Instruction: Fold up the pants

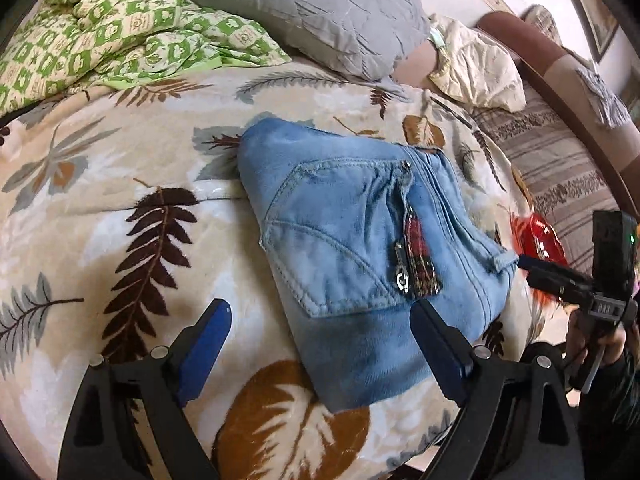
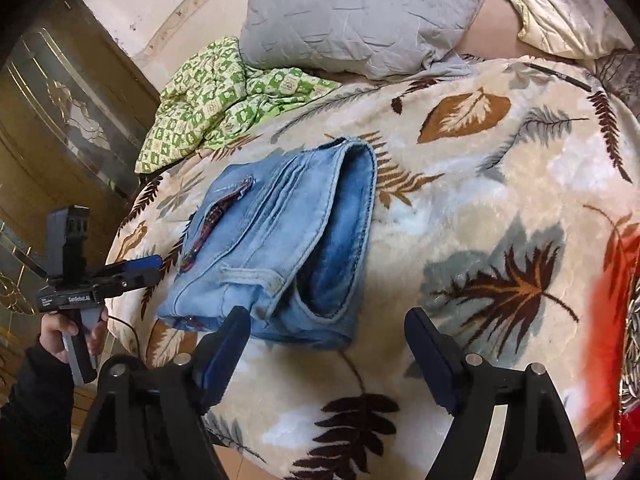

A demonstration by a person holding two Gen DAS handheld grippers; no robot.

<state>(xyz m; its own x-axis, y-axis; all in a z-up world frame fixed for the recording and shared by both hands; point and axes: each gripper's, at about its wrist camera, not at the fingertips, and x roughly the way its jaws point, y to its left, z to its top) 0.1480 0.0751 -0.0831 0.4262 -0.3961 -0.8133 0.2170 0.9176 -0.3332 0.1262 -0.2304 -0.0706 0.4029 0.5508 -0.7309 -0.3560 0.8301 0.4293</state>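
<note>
Light blue denim pants lie folded into a compact bundle on the leaf-patterned blanket. A back pocket with a zipper pull and a red patch faces up. My left gripper is open and empty, just above the bundle's near edge. In the right wrist view the pants show their open waistband. My right gripper is open and empty, right at the waistband end. Each gripper shows in the other's view, the right gripper in the left wrist view and the left gripper in the right wrist view.
A grey pillow and a green checked quilt lie at the far side of the bed. A cream cloth and a striped sofa are at the right. A red object sits beside the pants. A glass door stands left.
</note>
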